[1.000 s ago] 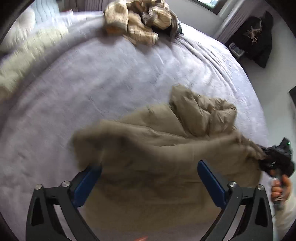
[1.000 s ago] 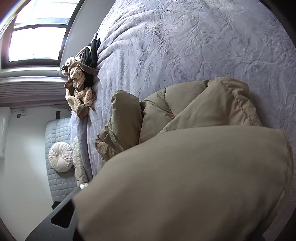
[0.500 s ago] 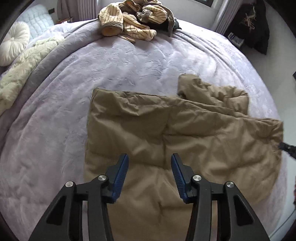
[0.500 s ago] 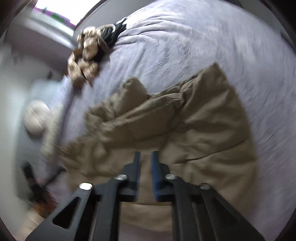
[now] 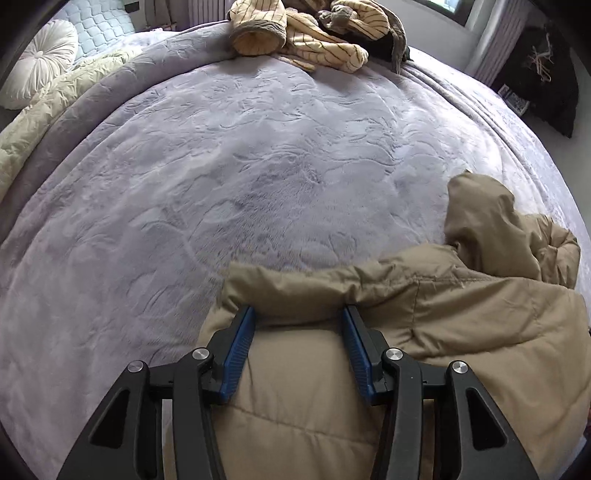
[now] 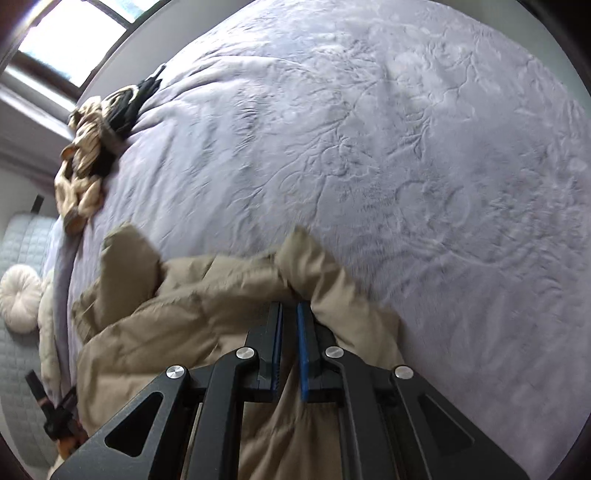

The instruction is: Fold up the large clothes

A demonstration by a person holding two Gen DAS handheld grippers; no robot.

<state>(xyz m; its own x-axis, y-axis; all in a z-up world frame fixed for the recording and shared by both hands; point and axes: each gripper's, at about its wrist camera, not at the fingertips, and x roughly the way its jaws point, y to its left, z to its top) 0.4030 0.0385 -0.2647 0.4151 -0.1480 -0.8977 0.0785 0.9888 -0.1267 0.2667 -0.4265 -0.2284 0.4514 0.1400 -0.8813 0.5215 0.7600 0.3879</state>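
Observation:
A tan padded hooded jacket (image 5: pixel 461 317) lies on the lavender bedspread (image 5: pixel 240 166), its hood pointing to the far right. My left gripper (image 5: pixel 299 314) is open, its blue pads on either side of a thick folded edge of the jacket. In the right wrist view the jacket (image 6: pixel 184 332) is bunched in front of my right gripper (image 6: pixel 290 310), whose pads stand almost together on a fold of the tan fabric.
A heap of striped cream and dark clothes (image 5: pixel 306 33) lies at the far edge of the bed; it also shows in the right wrist view (image 6: pixel 92 155). A round white cushion (image 5: pixel 40 62) and a cream blanket (image 5: pixel 37 122) are at the left. A dark garment (image 5: pixel 539 74) hangs at the right.
The jacket was lifted and spread flat, then folded toward me. My left gripper opened wider and went down onto the folded edge. My right gripper dropped low, pinching a fold.

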